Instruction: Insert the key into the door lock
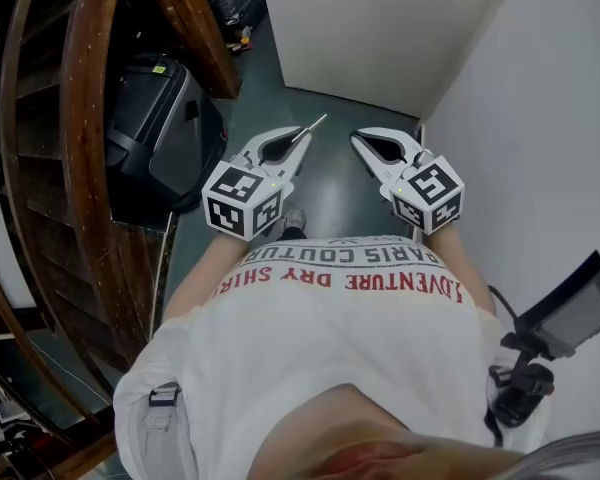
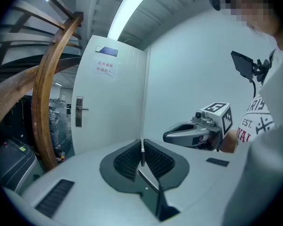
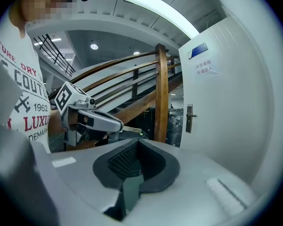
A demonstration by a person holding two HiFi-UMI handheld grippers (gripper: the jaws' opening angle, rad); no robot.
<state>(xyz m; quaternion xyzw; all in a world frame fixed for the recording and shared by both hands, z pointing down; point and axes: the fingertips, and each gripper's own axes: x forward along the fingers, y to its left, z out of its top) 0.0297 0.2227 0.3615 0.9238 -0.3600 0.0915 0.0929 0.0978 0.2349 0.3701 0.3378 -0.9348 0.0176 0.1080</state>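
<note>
My left gripper (image 1: 300, 140) is shut on a thin metal key (image 1: 313, 126), whose blade sticks out ahead of the jaws. In the left gripper view the key (image 2: 142, 150) stands upright, pinched between the ribbed pads. Far ahead is the white door (image 2: 111, 102) with its lock plate and lever handle (image 2: 79, 111), well apart from the key. My right gripper (image 1: 360, 139) hovers beside the left one, shut with nothing in it. In the right gripper view its jaws (image 3: 137, 142) are together, and the left gripper (image 3: 92, 119) with the key (image 3: 131, 129) shows at the left.
A curved wooden stair railing (image 1: 80, 168) runs along the left, with a black case (image 1: 160, 133) under it. A white wall (image 1: 540, 148) closes the right side. The door carries a small paper notice (image 2: 104, 68). Grey floor (image 1: 330, 183) lies between me and the door.
</note>
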